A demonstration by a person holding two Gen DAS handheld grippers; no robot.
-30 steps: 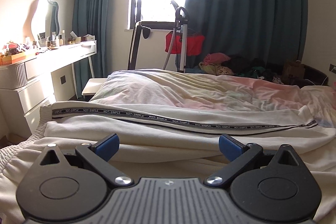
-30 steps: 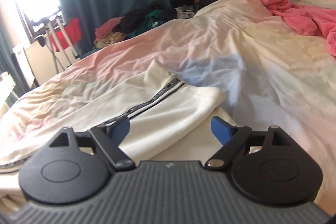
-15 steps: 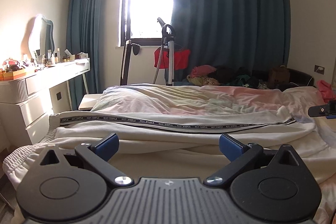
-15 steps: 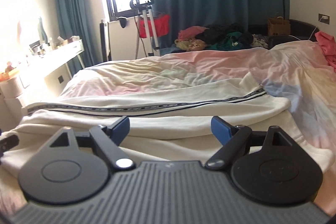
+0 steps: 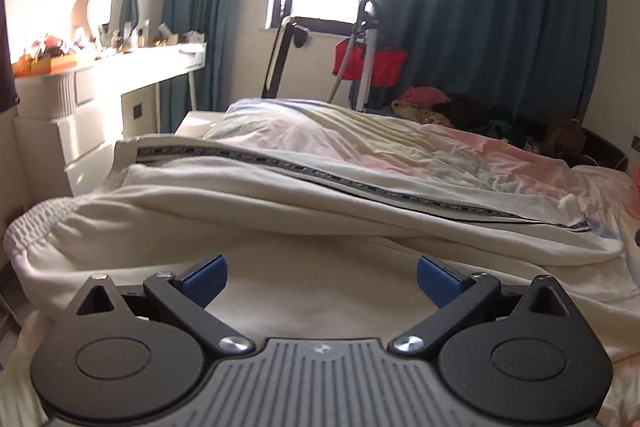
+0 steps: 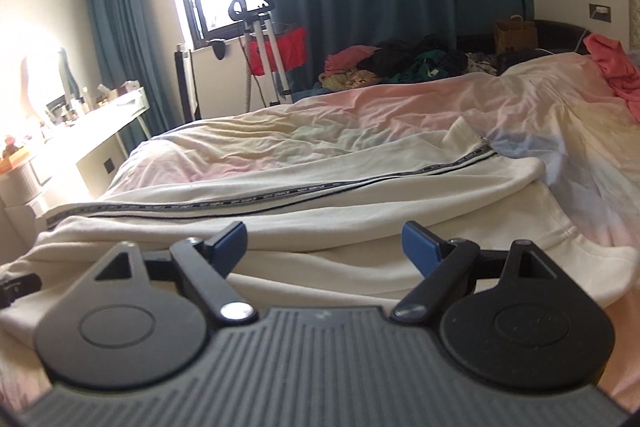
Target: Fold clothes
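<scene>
Overhead, both hand-held grippers [image 5: 319,277] [image 6: 324,242] wide, cream trousers [image 5: 320,211], stripe lettering [image 5: 360,183] blurred

Cream trousers [image 5: 304,227] run under the gripper body, hems unseen.

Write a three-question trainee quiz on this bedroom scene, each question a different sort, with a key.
1. True or false: the left gripper is shut on the white trousers.
2. Multiple choice: the black lettered stripe runs along (a) the bedsheet, (b) the trousers, (c) the curtain.
3. Fill in: at the bed's far right lies a crumpled ____ garment.

Key:
1. False; its jaws stand open above the cloth, as do those of the right gripper.
2. b
3. pink
</scene>
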